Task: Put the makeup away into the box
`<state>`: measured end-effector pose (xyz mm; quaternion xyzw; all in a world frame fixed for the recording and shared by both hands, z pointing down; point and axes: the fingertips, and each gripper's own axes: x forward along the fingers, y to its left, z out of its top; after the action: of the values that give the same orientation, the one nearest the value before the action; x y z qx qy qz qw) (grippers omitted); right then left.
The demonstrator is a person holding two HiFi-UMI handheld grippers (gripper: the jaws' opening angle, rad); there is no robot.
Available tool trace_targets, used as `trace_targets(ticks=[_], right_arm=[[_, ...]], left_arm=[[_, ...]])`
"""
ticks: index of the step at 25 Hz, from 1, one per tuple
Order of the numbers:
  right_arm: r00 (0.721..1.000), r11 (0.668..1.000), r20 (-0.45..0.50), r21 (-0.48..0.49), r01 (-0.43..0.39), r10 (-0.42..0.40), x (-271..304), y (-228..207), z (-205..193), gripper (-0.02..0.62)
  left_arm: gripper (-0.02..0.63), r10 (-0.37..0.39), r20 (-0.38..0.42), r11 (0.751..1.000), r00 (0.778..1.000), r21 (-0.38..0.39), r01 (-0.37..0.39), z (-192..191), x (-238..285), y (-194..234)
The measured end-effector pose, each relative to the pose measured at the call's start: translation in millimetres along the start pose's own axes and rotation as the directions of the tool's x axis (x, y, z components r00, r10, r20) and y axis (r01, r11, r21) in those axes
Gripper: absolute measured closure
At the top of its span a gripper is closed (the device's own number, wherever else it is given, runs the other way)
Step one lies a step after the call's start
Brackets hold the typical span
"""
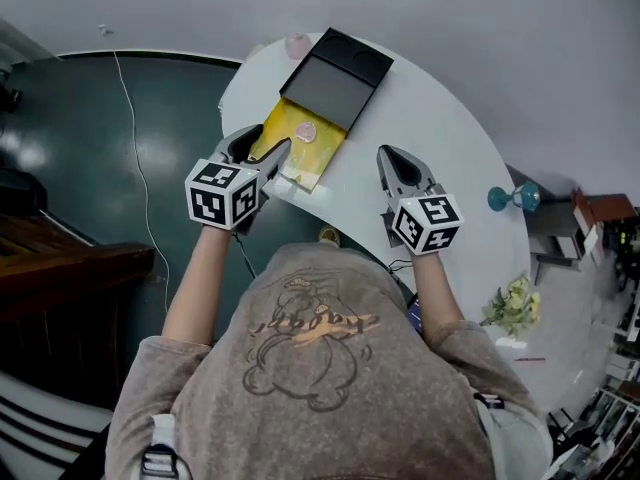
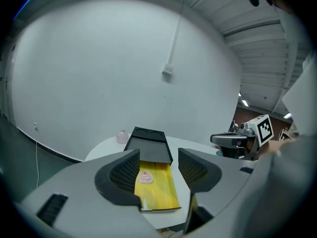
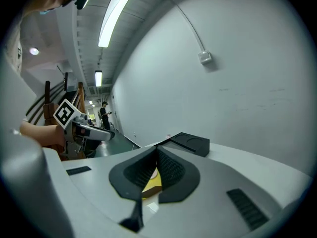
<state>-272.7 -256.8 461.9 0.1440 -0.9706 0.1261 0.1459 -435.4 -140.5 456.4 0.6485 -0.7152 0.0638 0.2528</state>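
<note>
A white round-edged counter stands against a plain pale grey wall. Dark green floor fills the left of the head view, crossed by a thin white cable. A long ceiling strip light glows at the upper left of the right gripper view.

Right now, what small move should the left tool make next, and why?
Probably it should reach forward, past the black box, toward the small pink bottle. The left tool is open and empty, and it is on the bottle's side. The bottle stands on the table outside the box, while a round pink item lies on the yellow tray.
</note>
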Motion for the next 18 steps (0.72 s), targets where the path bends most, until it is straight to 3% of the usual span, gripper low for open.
trace_targets(ticks=[18], right_arm=[[0.994,0.994,-0.028,-0.029,-0.106,0.105,13,41,2,0.592]], left_arm=[[0.350,0.096,0.154,0.991,0.983,-0.110,-0.080,-18,-68,13]])
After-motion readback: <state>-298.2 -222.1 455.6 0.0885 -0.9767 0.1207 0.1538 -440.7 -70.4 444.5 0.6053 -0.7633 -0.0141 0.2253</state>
